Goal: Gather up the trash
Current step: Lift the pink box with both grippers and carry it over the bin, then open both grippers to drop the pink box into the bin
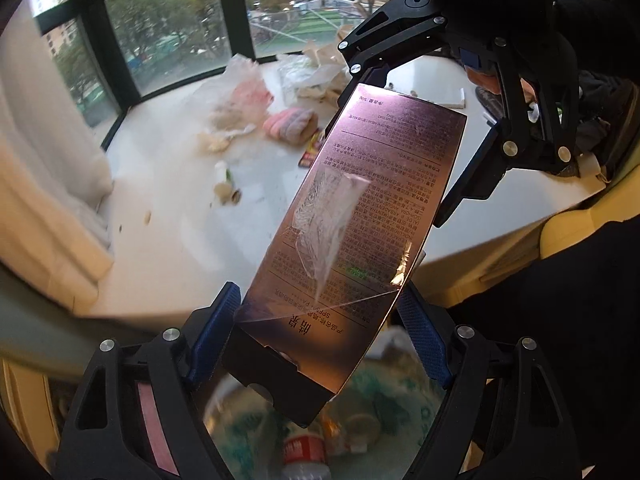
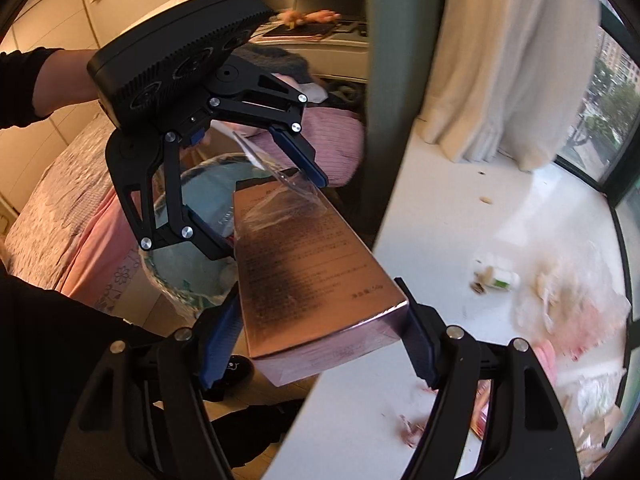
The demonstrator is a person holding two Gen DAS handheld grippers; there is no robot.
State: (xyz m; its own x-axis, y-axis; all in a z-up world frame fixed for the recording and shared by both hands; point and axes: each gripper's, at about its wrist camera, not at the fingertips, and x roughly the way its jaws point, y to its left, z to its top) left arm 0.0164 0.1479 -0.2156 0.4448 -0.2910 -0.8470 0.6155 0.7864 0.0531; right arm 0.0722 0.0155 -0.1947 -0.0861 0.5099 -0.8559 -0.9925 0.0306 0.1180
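Item: long pink-copper carton (image 1: 360, 216), printed in dense small text, a torn strip of clear film (image 1: 324, 224) stuck on its face; held off the white window ledge (image 1: 168, 240) by both tools at once, one at each end.

Left gripper (image 1: 320, 332): blue-padded fingers (image 1: 216, 336) clamped on the carton's near end in the left wrist view, at 6 o'clock; the carton's open flap hung below the pads; under it, at 6 o'clock, a bin lined with a pale green bag (image 1: 384, 404), a bottle with a red label (image 1: 302, 452) lying inside.

Right gripper (image 2: 320, 340): fingers clamped on the carton's closed end at 6 o'clock in the right wrist view; the carton ran away toward 11 o'clock, where the left tool gripped its far end over the bin (image 2: 188, 264); a dark sleeve (image 2: 24, 88) at 9 o'clock led to that tool.

Left on the ledge, well apart from the carton, listed left to right in the left wrist view: small crumbs (image 1: 148, 216) at 9 o'clock; a small tipped white bottle (image 1: 224, 184); a crumpled clear bag (image 1: 240, 96) at 11 o'clock; a pink rolled cloth (image 1: 292, 126); torn paper scraps (image 1: 320, 76) at 12 o'clock.

Surroundings: dark-framed window (image 1: 168, 32) at 11 o'clock; cream curtain (image 2: 504, 60) at 1 o'clock in the right wrist view; bed with pink cover (image 2: 80, 216) at 9 o'clock.
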